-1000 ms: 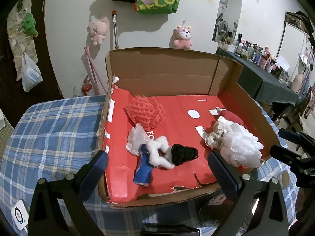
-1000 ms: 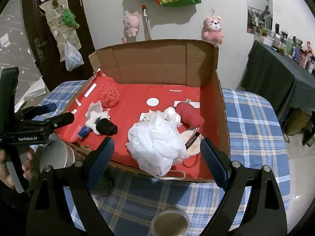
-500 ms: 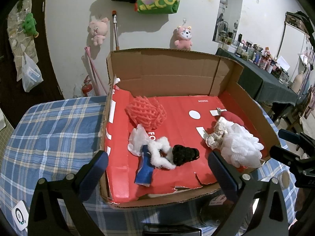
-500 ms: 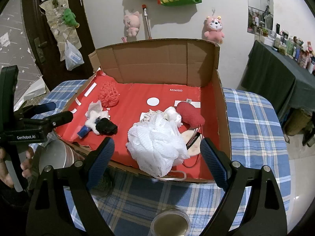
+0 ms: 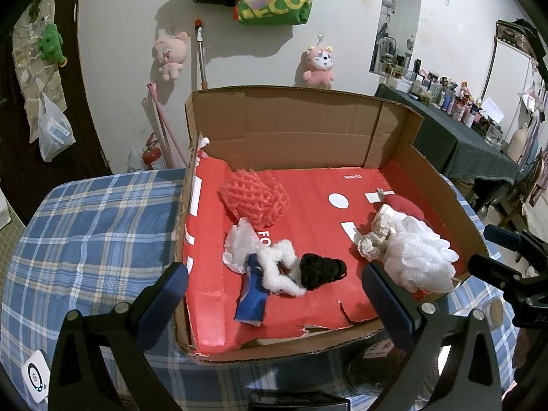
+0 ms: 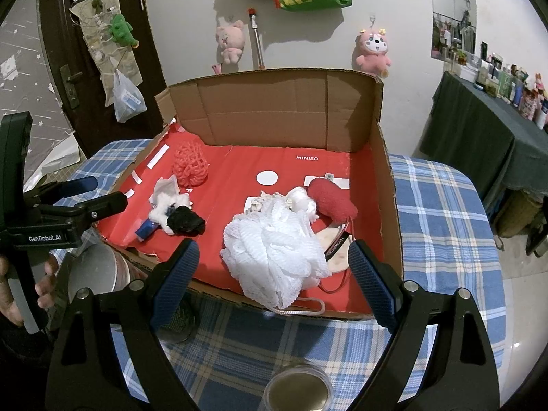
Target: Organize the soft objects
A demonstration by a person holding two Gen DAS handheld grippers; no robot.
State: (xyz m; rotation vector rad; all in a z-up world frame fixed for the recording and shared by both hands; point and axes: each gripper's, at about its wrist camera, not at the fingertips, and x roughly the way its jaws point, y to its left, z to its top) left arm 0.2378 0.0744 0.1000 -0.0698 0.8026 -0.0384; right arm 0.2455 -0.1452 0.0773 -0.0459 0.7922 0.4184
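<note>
An open cardboard box [image 5: 294, 126] [image 6: 274, 106] with a red floor stands on the plaid table. In it lie a red mesh foam net [image 5: 255, 197] [image 6: 190, 166], a white fluffy piece [image 5: 279, 267] with a blue item [image 5: 252, 303] and a black soft lump [image 5: 322, 270] [image 6: 186, 222], a white bath pouf [image 5: 419, 260] [image 6: 274, 257] and a red soft pad [image 5: 406, 205] [image 6: 330, 200]. My left gripper [image 5: 274, 291] is open and empty before the box's front left. My right gripper [image 6: 274, 270] is open and empty, just in front of the pouf.
The table has a blue plaid cloth [image 5: 85, 233] [image 6: 441, 212]. A round jar lid [image 6: 296, 388] sits below the right gripper. A metal cup [image 6: 90, 272] stands by the box's left corner. Plush toys hang on the wall [image 5: 171, 51]. A cluttered dark table [image 5: 479, 144] stands right.
Both views have shifted only slightly; the box contents and both open grippers stay as they were.
</note>
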